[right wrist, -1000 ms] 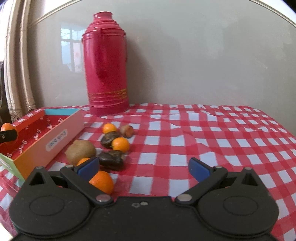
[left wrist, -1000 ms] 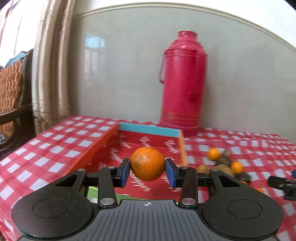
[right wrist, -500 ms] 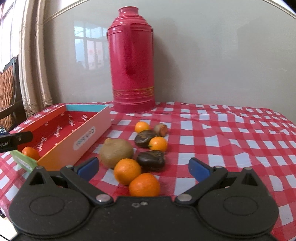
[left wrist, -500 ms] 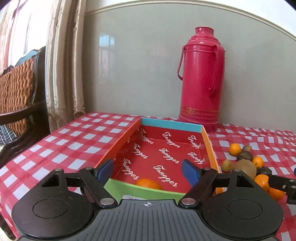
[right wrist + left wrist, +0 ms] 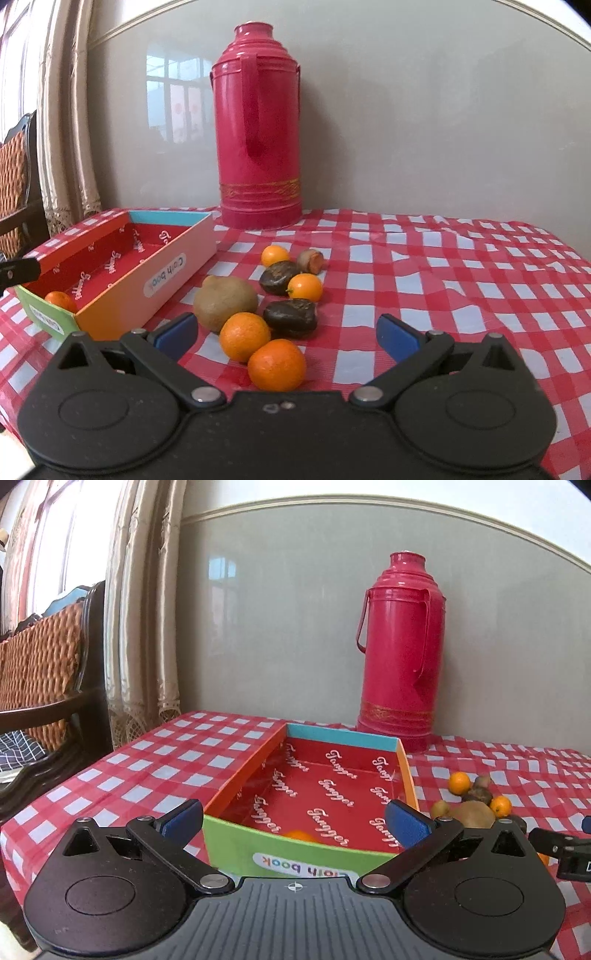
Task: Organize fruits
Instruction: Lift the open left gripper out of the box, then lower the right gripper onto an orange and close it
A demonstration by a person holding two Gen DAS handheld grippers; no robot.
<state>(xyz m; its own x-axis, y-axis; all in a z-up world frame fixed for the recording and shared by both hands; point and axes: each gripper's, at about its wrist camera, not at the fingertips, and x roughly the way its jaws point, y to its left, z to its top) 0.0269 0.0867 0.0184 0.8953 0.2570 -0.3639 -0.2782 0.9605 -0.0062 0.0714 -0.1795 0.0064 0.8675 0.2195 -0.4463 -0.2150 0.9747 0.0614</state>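
A colourful cardboard box [image 5: 325,856] with a red inside stands on the checked table. One orange [image 5: 300,835] lies in its near end; it also shows in the right wrist view [image 5: 61,301]. My left gripper [image 5: 295,821] is open and empty, just before the box's near wall. My right gripper [image 5: 288,334] is open and empty, with an orange [image 5: 277,364] low between its fingers. Beyond lie another orange [image 5: 244,336], a kiwi [image 5: 225,307], two dark fruits [image 5: 291,318], and smaller oranges [image 5: 304,287].
A tall red thermos [image 5: 258,147] stands at the back by the wall, behind the box. A wicker chair [image 5: 40,672] and a curtain [image 5: 140,609] are left of the table. The table's left edge [image 5: 22,823] is near the left gripper.
My left gripper opened and let go of the orange, which now lies in the box; it then drew back. My right gripper moved left toward the fruit pile.
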